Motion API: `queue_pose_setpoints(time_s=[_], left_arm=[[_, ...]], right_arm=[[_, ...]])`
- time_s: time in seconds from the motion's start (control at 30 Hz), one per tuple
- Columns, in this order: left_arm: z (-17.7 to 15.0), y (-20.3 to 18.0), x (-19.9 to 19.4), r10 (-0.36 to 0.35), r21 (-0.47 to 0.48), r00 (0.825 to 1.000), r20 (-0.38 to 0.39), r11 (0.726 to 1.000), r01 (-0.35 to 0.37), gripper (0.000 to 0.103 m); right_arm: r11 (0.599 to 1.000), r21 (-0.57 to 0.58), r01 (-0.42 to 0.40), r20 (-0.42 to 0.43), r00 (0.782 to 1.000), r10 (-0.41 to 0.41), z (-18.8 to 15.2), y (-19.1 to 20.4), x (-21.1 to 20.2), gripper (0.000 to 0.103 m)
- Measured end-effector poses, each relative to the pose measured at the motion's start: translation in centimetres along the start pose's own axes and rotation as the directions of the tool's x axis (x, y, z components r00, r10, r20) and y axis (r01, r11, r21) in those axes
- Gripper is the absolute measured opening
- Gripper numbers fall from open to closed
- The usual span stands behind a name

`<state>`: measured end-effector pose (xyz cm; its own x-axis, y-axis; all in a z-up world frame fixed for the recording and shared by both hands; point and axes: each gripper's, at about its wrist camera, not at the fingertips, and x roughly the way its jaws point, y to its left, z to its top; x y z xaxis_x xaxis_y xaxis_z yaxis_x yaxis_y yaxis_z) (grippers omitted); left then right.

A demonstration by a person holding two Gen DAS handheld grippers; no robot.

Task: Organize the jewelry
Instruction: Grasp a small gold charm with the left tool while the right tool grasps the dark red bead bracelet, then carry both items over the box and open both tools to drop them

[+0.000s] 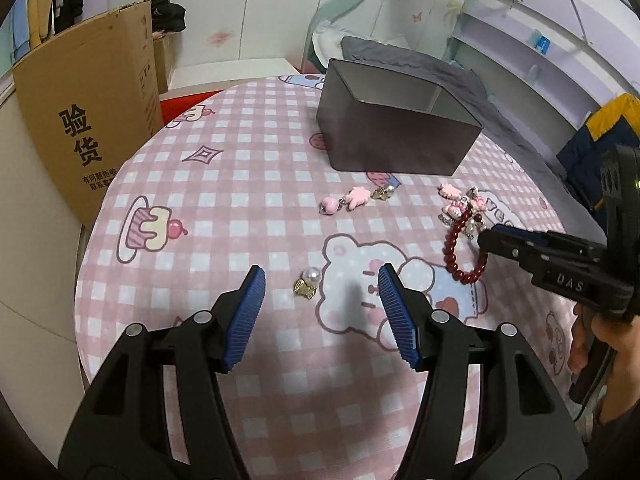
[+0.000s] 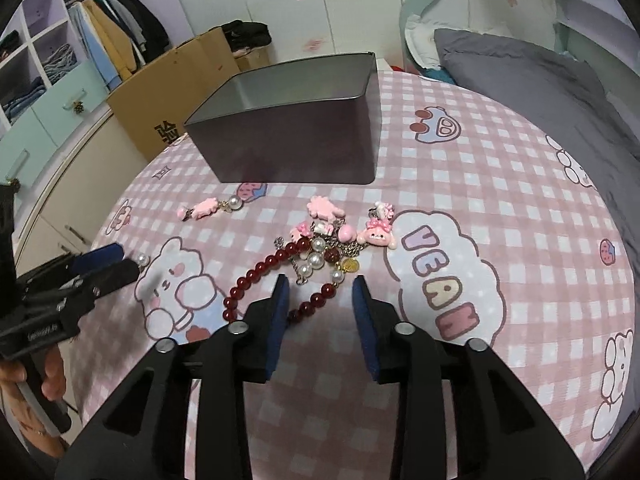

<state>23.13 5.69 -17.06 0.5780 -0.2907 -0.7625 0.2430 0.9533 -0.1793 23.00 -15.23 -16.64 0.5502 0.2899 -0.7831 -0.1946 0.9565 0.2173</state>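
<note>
A dark red bead bracelet (image 2: pixel 260 276) lies on the pink checked cloth, tangled with a pile of pink charms and pearls (image 2: pixel 340 240). My right gripper (image 2: pixel 322 284) is open, its jaws straddling the bracelet's near strand; it also shows in the left wrist view (image 1: pixel 486 238). My left gripper (image 1: pixel 322 276) is open and empty, just above a pearl and gold charm (image 1: pixel 308 283). A small row of pink charms (image 1: pixel 354 198) lies nearer the open grey metal tin (image 1: pixel 400 136). The tin (image 2: pixel 296 136) looks empty inside.
The round table (image 1: pixel 200 240) has a pink cartoon cloth. A cardboard box (image 1: pixel 88 120) stands beyond its left edge. A bed with grey pillows (image 2: pixel 520 68) lies behind right. Wardrobe shelves (image 2: pixel 48 60) stand far left.
</note>
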Motion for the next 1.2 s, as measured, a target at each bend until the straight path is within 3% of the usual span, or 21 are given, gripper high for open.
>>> queue_pose_setpoints(time_s=[0.3, 0.53, 0.63, 0.77, 0.93, 0.97, 1.2], left_arm=[[-0.6, -0.3, 0.8, 0.019, 0.023, 1.000, -0.010, 1.000, -0.018, 0.059], [-0.5, -0.6, 1.2, 0.048, 0.034, 0.999, 0.002, 0.998, -0.048, 0.059], [-0.5, -0.7, 1.4, 0.063, 0.038, 0.998, 0.001, 0.997, -0.063, 0.058], [-0.5, -0.7, 1.3, 0.071, 0.047, 0.997, 0.000, 0.996, -0.071, 0.035], [-0.4, -0.6, 1.4, 0.097, 0.043, 0.995, 0.001, 0.994, -0.097, 0.021], [-0.4, -0.6, 1.4, 0.099, 0.040, 0.995, 0.002, 0.994, -0.099, 0.014], [-0.2, -0.3, 0.2, 0.049, 0.022, 0.998, 0.038, 0.998, -0.050, 0.012]], right_arm=[[0.993, -0.083, 0.085, 0.015, 0.996, -0.084, -0.2, 1.3, 0.8, 0.031], [0.986, -0.106, 0.128, 0.026, 0.992, -0.126, -0.7, 1.0, 0.5, 0.007], [0.991, -0.091, 0.102, 0.026, 0.995, -0.100, -1.2, 0.4, 0.0, 0.006], [0.995, -0.077, 0.060, 0.045, 0.997, -0.056, -1.4, 0.0, -1.6, 0.006], [0.997, -0.072, 0.015, 0.076, 0.997, -0.010, -0.7, 0.2, -3.6, 0.006], [0.997, -0.075, 0.010, 0.085, 0.996, -0.004, -0.6, 0.5, -3.9, 0.006], [0.995, -0.101, -0.025, 0.141, 0.989, 0.039, 0.8, 1.7, -6.6, 0.006]])
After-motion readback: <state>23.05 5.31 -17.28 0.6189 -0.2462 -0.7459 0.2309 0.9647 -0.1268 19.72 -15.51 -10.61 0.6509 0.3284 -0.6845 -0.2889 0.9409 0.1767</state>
